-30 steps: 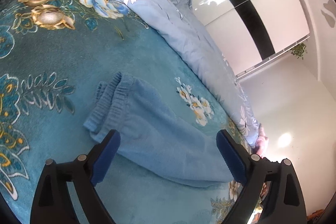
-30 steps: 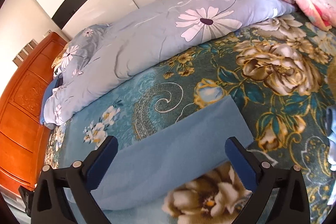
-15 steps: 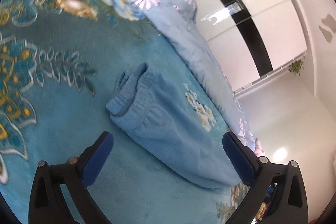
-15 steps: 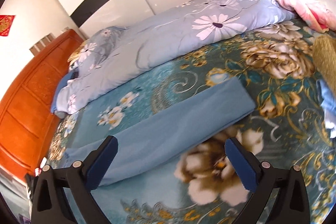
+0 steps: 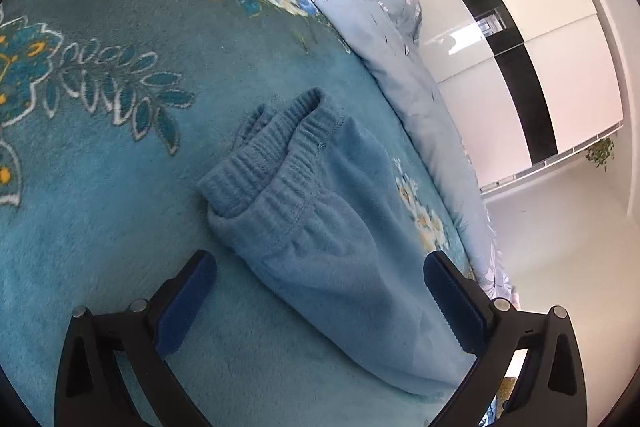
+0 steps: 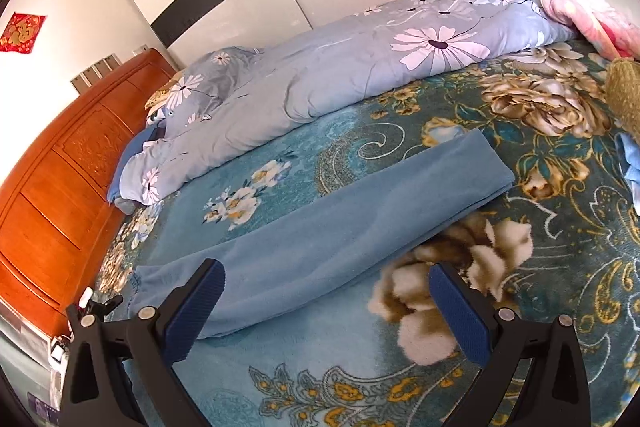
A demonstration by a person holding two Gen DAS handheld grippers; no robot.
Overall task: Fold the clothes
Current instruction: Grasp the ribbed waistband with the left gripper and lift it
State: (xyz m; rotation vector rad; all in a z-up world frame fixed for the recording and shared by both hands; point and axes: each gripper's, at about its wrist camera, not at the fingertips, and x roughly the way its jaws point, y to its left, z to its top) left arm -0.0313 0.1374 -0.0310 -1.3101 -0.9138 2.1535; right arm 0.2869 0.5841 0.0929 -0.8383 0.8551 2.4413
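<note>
My left claw (image 5: pixel 320 283) and right claw (image 6: pixel 326 289) both gape wide, empty, above the blue trousers (image 6: pixel 320 227) lying lengthwise on the bed (image 5: pixel 100 155). I should pinch both waistband (image 5: pixel 272 163) layers together.

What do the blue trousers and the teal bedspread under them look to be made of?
Blue trousers: looks like soft fleece, matte and fuzzy, with a ribbed elastic waistband. Teal bedspread: seems plush with a short velvety pile and a faint sheen; its floral pattern may be printed or woven.
</note>
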